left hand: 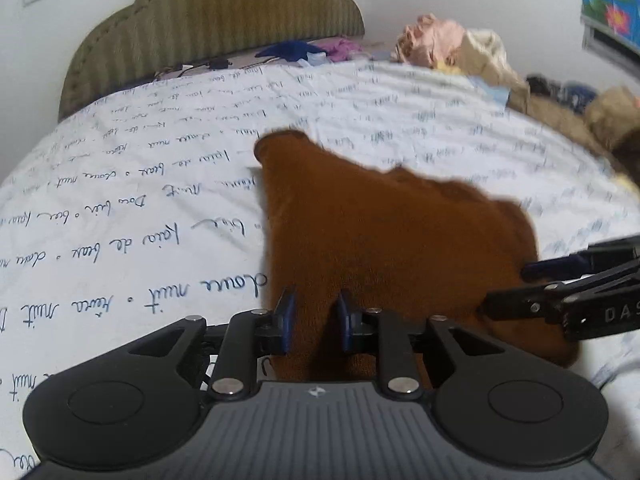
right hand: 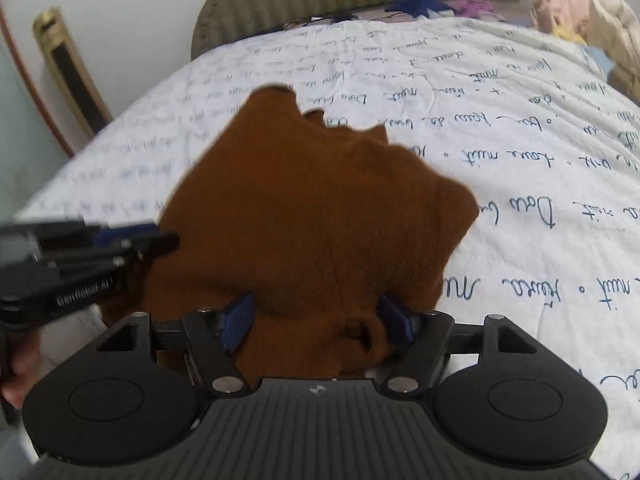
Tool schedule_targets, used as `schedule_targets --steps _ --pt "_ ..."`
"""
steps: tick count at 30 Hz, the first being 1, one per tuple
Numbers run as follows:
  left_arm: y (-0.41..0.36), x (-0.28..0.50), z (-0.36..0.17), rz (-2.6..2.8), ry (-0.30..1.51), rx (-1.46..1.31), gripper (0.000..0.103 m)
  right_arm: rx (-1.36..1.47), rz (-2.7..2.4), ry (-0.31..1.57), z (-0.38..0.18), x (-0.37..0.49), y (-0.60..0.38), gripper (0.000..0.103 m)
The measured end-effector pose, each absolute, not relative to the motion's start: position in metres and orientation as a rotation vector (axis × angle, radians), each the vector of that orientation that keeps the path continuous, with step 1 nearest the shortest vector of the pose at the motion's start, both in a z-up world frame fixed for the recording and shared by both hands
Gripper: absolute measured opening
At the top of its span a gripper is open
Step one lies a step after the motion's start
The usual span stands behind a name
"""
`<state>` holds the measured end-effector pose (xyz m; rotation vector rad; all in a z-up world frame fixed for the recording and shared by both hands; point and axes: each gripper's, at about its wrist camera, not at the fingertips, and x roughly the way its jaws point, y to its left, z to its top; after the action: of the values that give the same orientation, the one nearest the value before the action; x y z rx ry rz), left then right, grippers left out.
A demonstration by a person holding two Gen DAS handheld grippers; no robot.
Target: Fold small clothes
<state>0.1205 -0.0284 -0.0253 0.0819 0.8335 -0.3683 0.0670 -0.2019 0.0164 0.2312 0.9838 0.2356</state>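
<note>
A small brown garment lies on the white bed cover printed with handwriting; it also shows in the right wrist view. My left gripper has its blue pads closed on the garment's near edge. It appears in the right wrist view at the garment's left edge. My right gripper stands open, with a bunched fold of the garment lying between its pads. It enters the left wrist view from the right, at the garment's right edge.
An olive ribbed headboard stands at the far end of the bed. Blue and purple clothes lie by it. A heap of pink and beige clothes sits at the back right. A wall and door frame stand left.
</note>
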Motion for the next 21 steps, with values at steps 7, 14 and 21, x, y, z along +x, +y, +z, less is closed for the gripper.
schedule_targets --steps 7,14,21 --pt "-0.034 0.093 -0.043 -0.315 0.833 0.235 0.042 0.189 0.191 0.986 0.044 0.045 -0.191 0.069" --pt "-0.029 0.093 -0.045 -0.288 0.842 0.186 0.054 0.180 0.114 1.058 0.002 0.053 -0.180 0.082" --pt "-0.010 0.091 -0.037 -0.258 0.877 0.107 0.067 0.172 0.102 1.034 0.013 0.044 -0.180 0.080"
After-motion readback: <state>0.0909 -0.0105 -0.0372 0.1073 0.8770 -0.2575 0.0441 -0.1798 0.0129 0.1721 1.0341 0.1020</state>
